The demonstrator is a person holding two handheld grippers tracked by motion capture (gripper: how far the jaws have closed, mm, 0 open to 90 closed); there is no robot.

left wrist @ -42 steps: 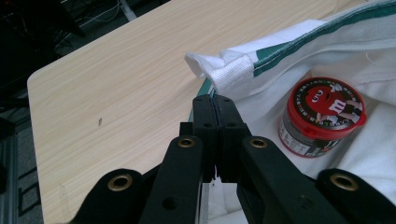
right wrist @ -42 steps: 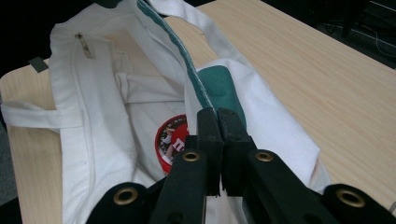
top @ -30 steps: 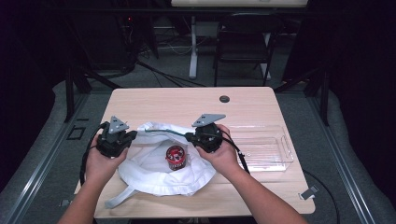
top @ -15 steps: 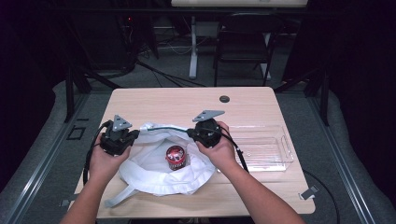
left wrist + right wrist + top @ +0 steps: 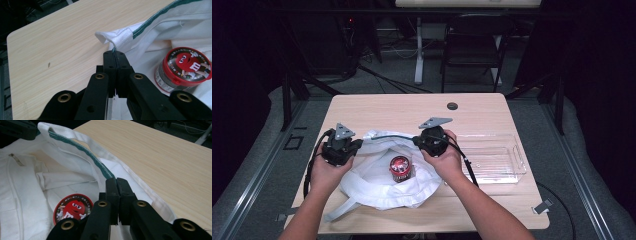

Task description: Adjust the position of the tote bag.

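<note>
A white cloth bag (image 5: 377, 185) with a green-trimmed rim lies open on the wooden table (image 5: 402, 107). Inside it stands a round can with a red lid (image 5: 400, 168), also in the left gripper view (image 5: 183, 68) and the right gripper view (image 5: 72, 210). My left gripper (image 5: 353, 148) is shut on the bag's rim (image 5: 117, 41) at its left side. At the bag's right side my right gripper (image 5: 418, 142) is shut on the green-edged rim (image 5: 100, 168). Both hold the mouth stretched wide and slightly lifted.
A clear plastic tray (image 5: 494, 157) lies on the table right of the bag. A small dark round cap (image 5: 452, 106) sits near the far edge. A bag strap (image 5: 337, 212) trails toward the front left. Chairs and cables stand beyond the table.
Both grippers have shifted a little toward the far side, keeping the bag's rim pinched and its mouth spread. The can stays in place.
</note>
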